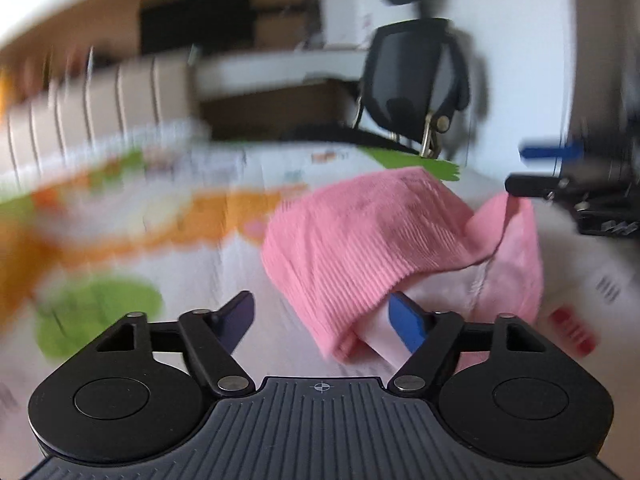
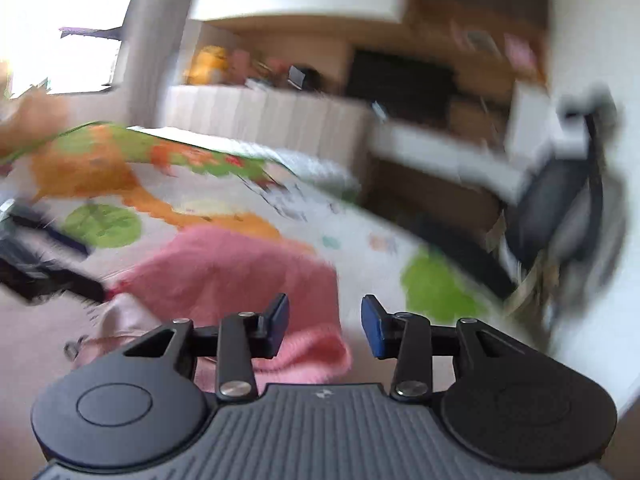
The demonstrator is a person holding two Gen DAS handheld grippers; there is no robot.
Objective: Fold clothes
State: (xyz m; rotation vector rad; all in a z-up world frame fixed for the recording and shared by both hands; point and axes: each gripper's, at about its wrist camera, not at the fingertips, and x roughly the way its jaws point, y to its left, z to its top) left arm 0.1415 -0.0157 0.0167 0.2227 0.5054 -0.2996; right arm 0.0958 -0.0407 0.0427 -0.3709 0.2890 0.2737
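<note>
A pink ribbed garment (image 1: 380, 232) lies bunched and partly folded on a bed with a white, orange and green printed sheet (image 1: 160, 220). In the left wrist view my left gripper (image 1: 320, 320) is open wide; its right blue pad (image 1: 404, 322) sits under the near fold of the garment, and its left pad is over bare sheet. My right gripper (image 2: 325, 322) is open just above the garment (image 2: 232, 268), with nothing between its pads. It also shows at the right edge of the left wrist view, as the right gripper (image 1: 520, 168) beside a raised pink corner.
A black office chair (image 1: 416, 76) stands past the far side of the bed, by a white desk and dark shelving. A padded beige headboard (image 1: 100, 108) runs along the left. The blurred left gripper (image 2: 60, 256) shows at the left of the right wrist view.
</note>
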